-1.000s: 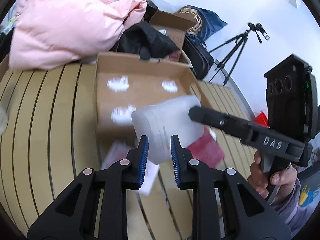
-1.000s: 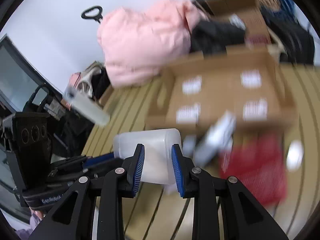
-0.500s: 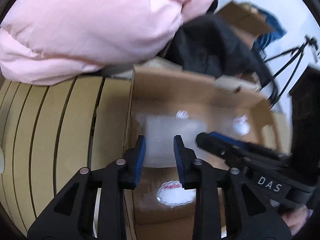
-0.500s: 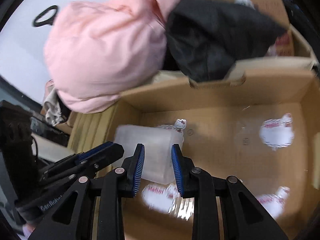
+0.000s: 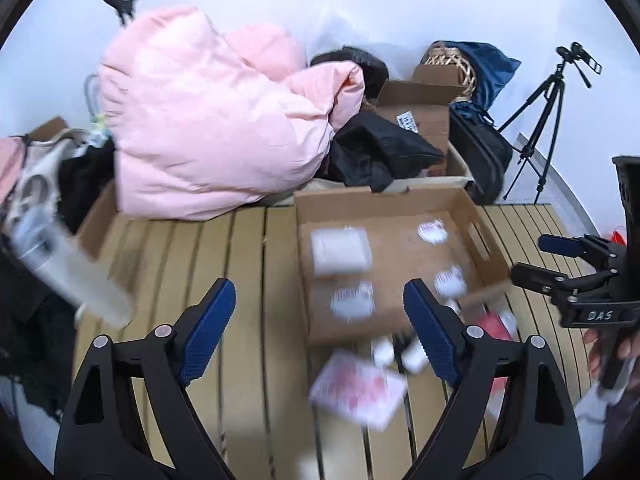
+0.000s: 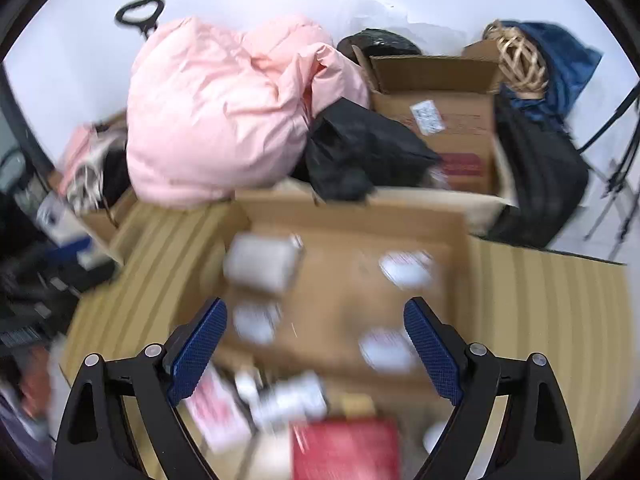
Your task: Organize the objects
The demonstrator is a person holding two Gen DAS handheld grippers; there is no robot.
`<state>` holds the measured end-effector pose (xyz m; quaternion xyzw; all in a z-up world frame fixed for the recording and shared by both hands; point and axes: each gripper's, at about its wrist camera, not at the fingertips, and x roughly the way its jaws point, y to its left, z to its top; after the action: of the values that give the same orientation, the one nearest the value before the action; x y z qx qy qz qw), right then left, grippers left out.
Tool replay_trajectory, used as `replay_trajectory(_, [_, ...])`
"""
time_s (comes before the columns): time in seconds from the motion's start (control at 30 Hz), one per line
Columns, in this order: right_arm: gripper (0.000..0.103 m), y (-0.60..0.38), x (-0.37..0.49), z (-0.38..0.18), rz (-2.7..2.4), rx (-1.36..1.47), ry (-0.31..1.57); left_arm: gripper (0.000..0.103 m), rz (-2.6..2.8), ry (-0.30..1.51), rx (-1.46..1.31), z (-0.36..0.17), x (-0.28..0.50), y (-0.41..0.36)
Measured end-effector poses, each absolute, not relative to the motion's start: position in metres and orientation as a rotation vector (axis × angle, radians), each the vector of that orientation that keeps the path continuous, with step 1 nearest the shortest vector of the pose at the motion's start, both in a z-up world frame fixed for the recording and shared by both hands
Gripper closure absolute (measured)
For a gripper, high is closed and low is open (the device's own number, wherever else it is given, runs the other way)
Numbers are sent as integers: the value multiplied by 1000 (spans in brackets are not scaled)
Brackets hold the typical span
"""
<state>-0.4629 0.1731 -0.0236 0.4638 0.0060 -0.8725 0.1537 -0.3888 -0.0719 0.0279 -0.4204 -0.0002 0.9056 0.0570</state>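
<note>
A translucent white plastic container (image 5: pixel 340 252) (image 6: pixel 260 264) lies in the back left corner of a shallow cardboard tray (image 5: pixel 380 198) (image 6: pixel 360 210) on the slatted wooden surface. My left gripper (image 5: pixel 320 328) hangs above the tray's front left edge. Its jaws are opening wide, with nothing pressed between the blue pads. The right gripper (image 6: pixel 316 340) hovers over the tray's front half, jaws also opening wide and holding nothing. It also shows in the left wrist view, right gripper (image 5: pixel 540 258), beside the tray's right wall, with a hand on its handle.
A big pink duvet (image 5: pixel 208 136), black clothing (image 5: pixel 376 152) and a taller cardboard box (image 6: pixel 440 112) crowd behind the tray. Small packets and a red booklet (image 6: pixel 344 448) lie before its front edge. A clear bottle (image 5: pixel 68 276) sits left; a tripod (image 5: pixel 540 120) stands far right.
Both grippers were shut on the white container and carried it into the tray. They have now let it go, spread wide and pulled back and up.
</note>
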Motion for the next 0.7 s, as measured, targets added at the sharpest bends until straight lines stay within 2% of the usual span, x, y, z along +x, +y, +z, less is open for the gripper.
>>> replay_trajectory(0.1, [11, 185, -406, -5, -2464, 1321, 36, 16, 2735, -30, -1260, 41, -323, -74])
replay_trajectory(0.17, [11, 196, -358, 6, -2441, 1293, 52, 4, 2725, -4, -1220, 41, -283, -73])
replay_trajectory(0.3, [11, 199, -262, 9, -2433, 1217, 120, 4, 2814, 21, -1214, 28, -193, -67])
replay_trajectory(0.4, [11, 198, -205, -2, -2425, 1202, 85, 4, 2813, -18, -1186, 20, -137, -55])
replay_trajectory(0.47, [11, 197, -172, -12, -2429, 1207, 45, 0, 2805, -11, -1160, 14, -108, -44])
replay_trajectory(0.63, [11, 197, -119, -39, -2419, 1265, -88, 0, 2726, 37, -1133, 2, -78, -20])
replay_trajectory(0.7, [11, 197, -114, -50, -2428, 1303, -72, 0, 2730, 77, -1123, 0, -79, -13])
